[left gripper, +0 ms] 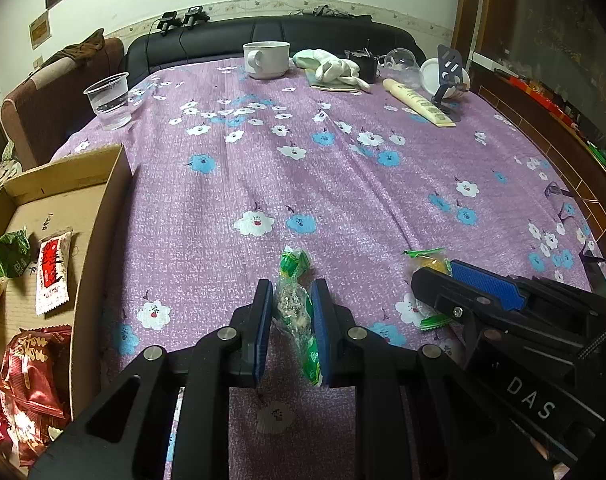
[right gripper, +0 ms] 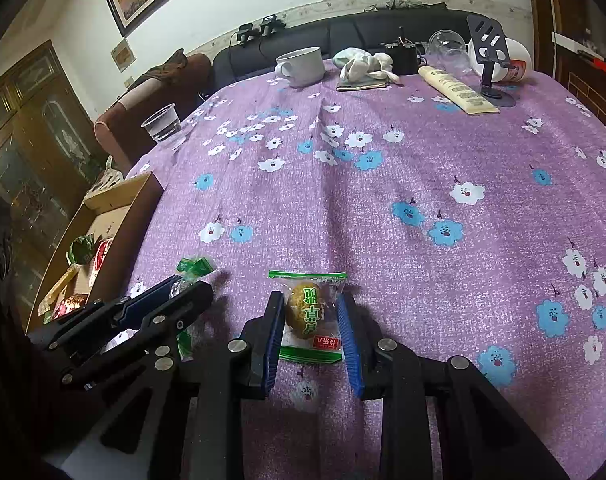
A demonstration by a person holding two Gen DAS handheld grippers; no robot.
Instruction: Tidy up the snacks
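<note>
Jaws of left gripper [left gripper: 292,312] pinch green twist snack [left gripper: 293,304]; right gripper [right gripper: 311,320] straddles round pastry packet [right gripper: 307,316], unclamped.

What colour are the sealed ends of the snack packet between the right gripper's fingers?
Green, on a clear snack packet; the right wrist view shows it best.

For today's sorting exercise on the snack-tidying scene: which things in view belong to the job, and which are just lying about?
Part of the job:
- left tool, closed on the green-wrapped snack
- right tool, astride the round cake packet
- cardboard box with the red packets

Just lying about:
- white mug
- plastic cup
- cream tube
- white cloth
- phone stand
</note>
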